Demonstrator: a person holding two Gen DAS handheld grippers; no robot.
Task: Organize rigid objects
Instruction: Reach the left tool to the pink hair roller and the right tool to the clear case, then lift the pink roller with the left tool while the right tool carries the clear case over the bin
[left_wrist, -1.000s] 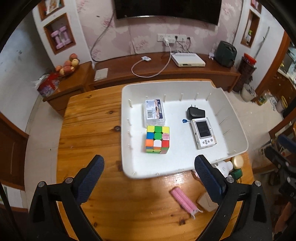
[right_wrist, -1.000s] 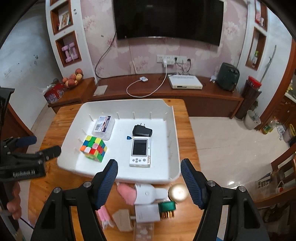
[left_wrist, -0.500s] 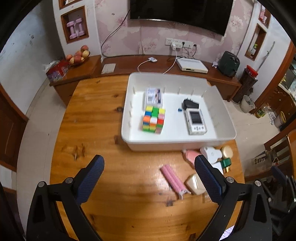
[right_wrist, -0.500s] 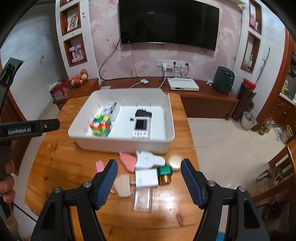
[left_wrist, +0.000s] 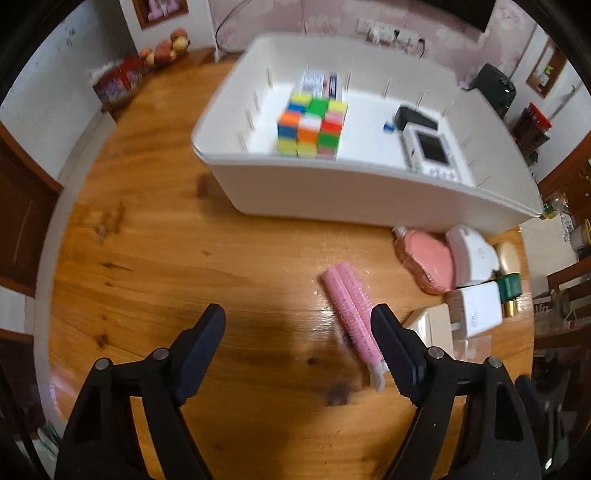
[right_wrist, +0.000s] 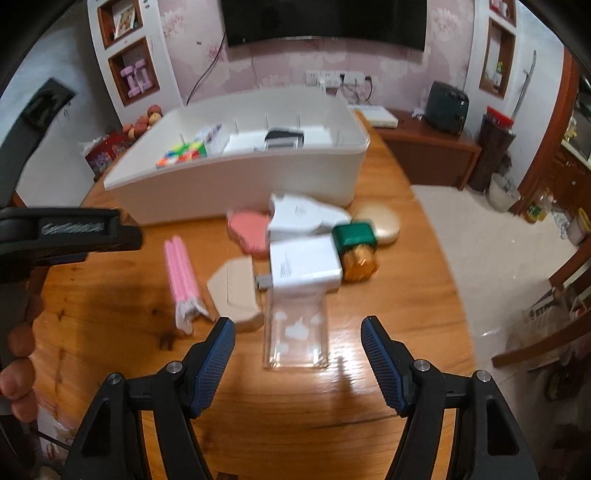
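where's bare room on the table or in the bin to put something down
Bare wood lies left of the pink hair clip, in front of the white bin, and near the clear case on its right. Inside the bin, the floor between the Rubik's cube and the white handheld device is free. It is crowded around the white charger.

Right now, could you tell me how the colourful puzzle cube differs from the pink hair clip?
The puzzle cube sits inside the white tray; the pink hair clip lies outside it on the wooden table. The cube is blocky and many-coloured; the clip is long, slim and pink. Neither is gripped.
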